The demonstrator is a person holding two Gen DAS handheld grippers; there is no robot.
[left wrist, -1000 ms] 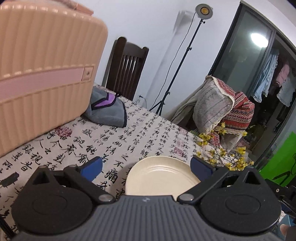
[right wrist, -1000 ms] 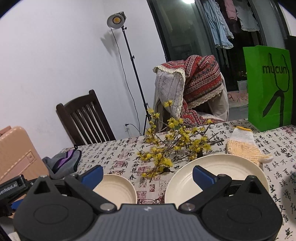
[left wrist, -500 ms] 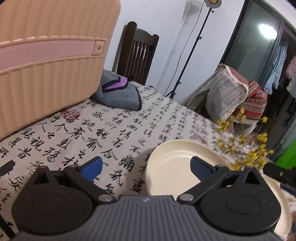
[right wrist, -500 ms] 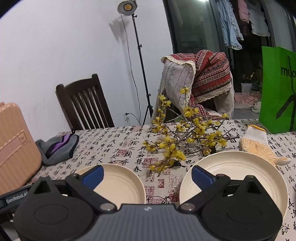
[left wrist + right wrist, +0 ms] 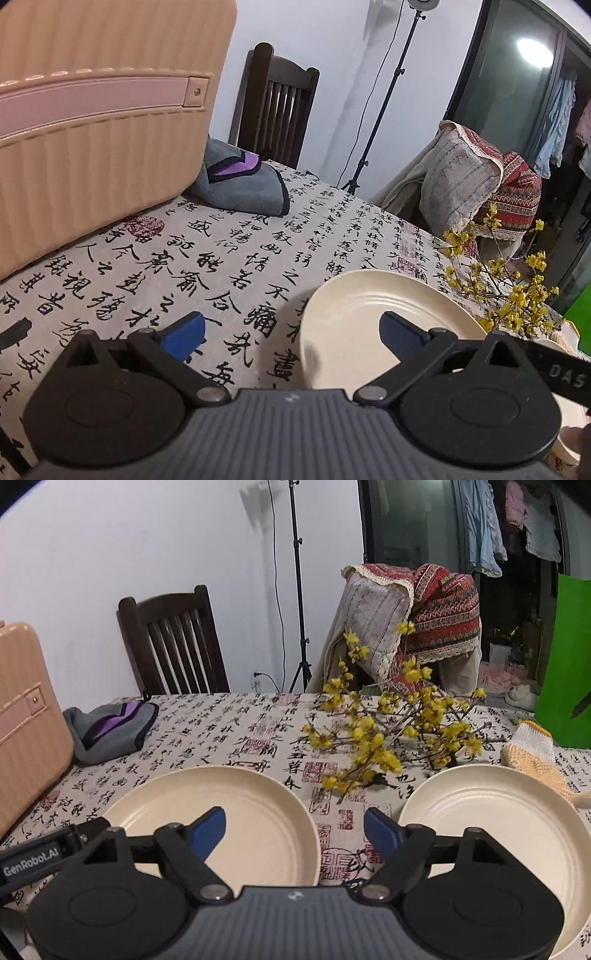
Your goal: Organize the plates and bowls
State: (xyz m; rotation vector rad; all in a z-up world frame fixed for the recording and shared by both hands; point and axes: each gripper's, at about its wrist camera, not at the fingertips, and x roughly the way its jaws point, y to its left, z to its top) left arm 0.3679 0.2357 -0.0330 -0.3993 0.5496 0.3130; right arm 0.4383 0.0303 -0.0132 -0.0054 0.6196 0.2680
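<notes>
A white wall [image 5: 147, 554] backs a dark wooden chair [image 5: 173, 642], a light stand [image 5: 295, 590], a blanket-draped chair [image 5: 413, 616] and dark glass doors [image 5: 413, 520] beyond the calligraphy-print tablecloth [image 5: 221, 731].

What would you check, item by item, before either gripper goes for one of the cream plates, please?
1. Left gripper empty, jaws apart: ok.
2. Right gripper empty: ok; its jaws have just been closing with nothing between them.
3. Left plate flat on the tablecloth and empty: ok.
4. Right plate clear of neighbours: not ok; the knitted glove lies at its far rim, touching or not I cannot tell.
5. Yellow flower branch clear of both plates: cannot tell; its tips come close.
6. A pad already touching a plate rim: cannot tell.
</notes>
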